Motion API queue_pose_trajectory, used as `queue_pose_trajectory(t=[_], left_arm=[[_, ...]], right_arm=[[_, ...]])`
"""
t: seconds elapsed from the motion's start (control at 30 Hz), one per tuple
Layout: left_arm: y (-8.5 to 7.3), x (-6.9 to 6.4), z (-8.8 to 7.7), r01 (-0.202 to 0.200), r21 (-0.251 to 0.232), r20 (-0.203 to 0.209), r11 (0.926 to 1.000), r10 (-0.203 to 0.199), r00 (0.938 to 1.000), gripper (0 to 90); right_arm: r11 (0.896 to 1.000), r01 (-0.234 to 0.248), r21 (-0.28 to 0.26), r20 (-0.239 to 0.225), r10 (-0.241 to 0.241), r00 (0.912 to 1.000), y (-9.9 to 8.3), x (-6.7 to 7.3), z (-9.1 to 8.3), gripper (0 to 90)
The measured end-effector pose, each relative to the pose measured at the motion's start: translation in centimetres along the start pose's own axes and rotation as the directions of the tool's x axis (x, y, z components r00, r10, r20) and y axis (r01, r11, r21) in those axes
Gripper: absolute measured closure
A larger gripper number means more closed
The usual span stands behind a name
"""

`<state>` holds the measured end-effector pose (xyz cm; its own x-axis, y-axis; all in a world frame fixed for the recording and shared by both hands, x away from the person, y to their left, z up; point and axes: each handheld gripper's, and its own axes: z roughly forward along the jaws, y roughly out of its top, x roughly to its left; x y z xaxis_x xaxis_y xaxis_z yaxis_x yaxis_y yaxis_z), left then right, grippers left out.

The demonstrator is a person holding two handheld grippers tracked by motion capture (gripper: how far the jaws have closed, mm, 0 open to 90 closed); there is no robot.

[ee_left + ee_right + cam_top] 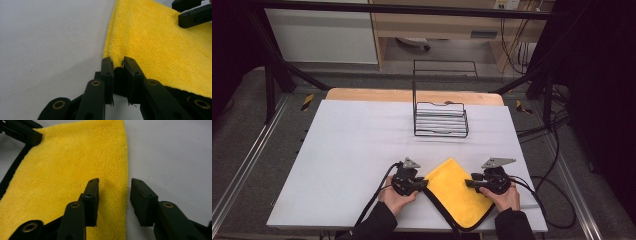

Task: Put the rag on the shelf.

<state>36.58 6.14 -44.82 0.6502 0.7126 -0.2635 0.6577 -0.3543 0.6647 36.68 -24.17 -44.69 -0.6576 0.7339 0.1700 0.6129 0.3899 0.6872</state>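
A white table [352, 150] seen from above. At about 7 o'clock on it, the person's left hand holds the left gripper [422, 184], pointing right at the left corner of a folded yellow cloth [457, 192]. In the left gripper view its jaws stand narrow, pinching the cloth's edge [117, 56] between them. The cloth, yellow fleece with a black border, lies flat near the front edge of the table, at about 5 o'clock, set like a diamond. At its right corner the right gripper [469, 183] points left; in the right gripper view its jaws are partly apart, one jaw over the cloth [75, 170] and the other over bare table, straddling the edge without pressing on it. The step in hand looks like taking both corners; next the right gripper must close on its edge before any lift. At 12 o'clock stands a black wire rack [441, 119], empty.
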Motion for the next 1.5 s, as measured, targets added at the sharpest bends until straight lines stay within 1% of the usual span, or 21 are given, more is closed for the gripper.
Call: queue_pose_trajectory(t=[0.03, 0.1, 0.17, 0.2, 0.23, 0.27, 0.3, 0.4, 0.43, 0.6, 0.63, 0.73, 0.83, 0.87, 0.97, 1.13, 1.2, 1.33, 1.37, 1.4, 1.5], left_arm=[[0.0, 0.0, 0.0, 0.001, 0.0, 0.001, 1.0, -0.001, 1.0, 79.1], [0.0, 0.1, 0.0, -0.001, 0.002, 0.006, 1.0, 0.001, 1.0, 79.7], [0.1, 0.1, -0.1, 0.003, 0.0, 0.012, 1.0, -0.003, 0.9999, 80.0], [0.1, 0.1, -0.1, 0.0, 0.0, 0.011, 1.0, 0.0, 0.9999, 80.3], [0.2, 0.0, -0.1, -0.007, 0.001, 0.009, 1.0, 0.007, 0.9999, 80.7], [0.3, 0.0, -0.3, -0.022, 0.004, 0.006, 0.9997, 0.022, 0.9997, 80.9], [0.3, 0.0, -0.3, -0.022, 0.004, 0.006, 0.9997, 0.022, 0.9997, 81.0], [0.8, -0.2, -0.8, -0.045, 0.004, 0.001, 0.999, 0.045, 0.999, 81.3], [1.1, -0.2, -1.0, -0.067, 0.005, -0.008, 0.9978, 0.067, 0.9977, 81.5], [1.7, 0.2, -1.7, -0.088, 0.01, -0.023, 0.9961, 0.088, 0.9958, 81.6], [1.9, 0.4, -1.7, -0.091, 0.012, -0.031, 0.9958, 0.092, 0.9953, 81.7], [2.6, 1.1, -1.9, -0.108, 0.023, -0.055, 0.9939, 0.109, 0.9926, 81.6], [3.5, 1.9, -2.0, -0.131, 0.03, -0.086, 0.9909, 0.133, 0.9874, 81.6], [3.8, 2.1, -1.9, -0.13, 0.028, -0.094, 0.9911, 0.132, 0.9868, 81.6], [4.6, 3.0, -1.6, -0.137, 0.03, -0.111, 0.9901, 0.139, 0.984, 81.6], [5.6, 4.4, -0.3, -0.117, 0.029, -0.128, 0.9927, 0.12, 0.9845, 81.6], [5.8, 4.8, 0.4, -0.1, 0.023, -0.127, 0.9947, 0.102, 0.9866, 81.6], [5.6, 5.2, 1.3, -0.081, 0.027, -0.123, 0.9963, 0.084, 0.9888, 81.4], [5.5, 5.2, 1.3, -0.088, 0.022, -0.125, 0.9959, 0.09, 0.9881, 81.2], [5.2, 5.1, 1.2, -0.098, -0.001, -0.123, 0.9952, 0.097, 0.9876, 80.7], [4.9, 5.1, 0.9, -0.1, -0.023, -0.12, 0.9947, 0.096, 0.9881, 77.1]], right_arm=[[1.0, 0.0, 0.0, 0.0, 0.0, 1.0, 0.0, 0.0, 0.0, 61.8], [1.0, -0.018, 0.015, -0.019, 0.018, 0.9997, 0.0, 0.1, 0.2, 68.8], [1.0, -0.024, 0.017, -0.021, 0.024, 0.9995, 0.0, 0.1, 0.2, 70.3], [0.999, -0.03, 0.02, -0.024, 0.03, 0.9993, 0.1, 0.1, 0.2, 72.4], [0.999, -0.042, 0.021, -0.029, 0.042, 0.9987, 0.1, 0.1, 0.1, 78.8], [0.998, -0.052, 0.022, -0.033, 0.053, 0.998, 0.2, 0.2, 0.0, 81.2], [0.998, -0.058, 0.021, -0.032, 0.058, 0.9978, 0.2, 0.2, -0.1, 82.5], [0.998, -0.052, 0.024, -0.023, 0.053, 0.9984, 0.4, 0.4, -0.2, 83.9], [0.998, -0.052, 0.021, -0.013, 0.052, 0.9986, 0.6, 0.8, -0.3, 84.3], [0.998, -0.068, 0.006, -0.012, 0.068, 0.9976, 0.8, 1.2, -0.1, 84.4], [0.996, -0.084, -0.006, -0.02, 0.084, 0.9963, 0.9, 1.3, 0.0, 84.4], [0.995, -0.094, -0.019, -0.018, 0.094, 0.9954, 1.0, 1.6, 0.3, 84.3], [0.988, -0.146, -0.051, -0.006, 0.146, 0.9893, 1.5, 2.2, 1.1, 84.0], [0.988, -0.146, -0.051, -0.006, 0.146, 0.9893, 1.5, 2.2, 1.1, 84.0], [0.981, -0.18, -0.075, 0.009, 0.181, 0.9834, 1.8, 2.6, 1.7, 83.9], [0.974, -0.2, -0.106, 0.037, 0.205, 0.9781, 2.0, 3.1, 2.2, 83.9], [0.971, -0.212, -0.112, 0.047, 0.218, 0.9748, 1.8, 3.3, 2.3, 83.9], [0.971, -0.213, -0.106, 0.056, 0.22, 0.9739, 1.7, 3.4, 2.3, 83.7], [0.973, -0.207, -0.103, 0.061, 0.214, 0.975, 1.6, 3.4, 2.4, 83.6], [0.974, -0.202, -0.097, 0.072, 0.21, 0.9751, 1.6, 3.4, 2.4, 82.9], [0.98, -0.179, -0.087, 0.089, 0.187, 0.9783, 1.5, 3.3, 2.6, 80.0]])
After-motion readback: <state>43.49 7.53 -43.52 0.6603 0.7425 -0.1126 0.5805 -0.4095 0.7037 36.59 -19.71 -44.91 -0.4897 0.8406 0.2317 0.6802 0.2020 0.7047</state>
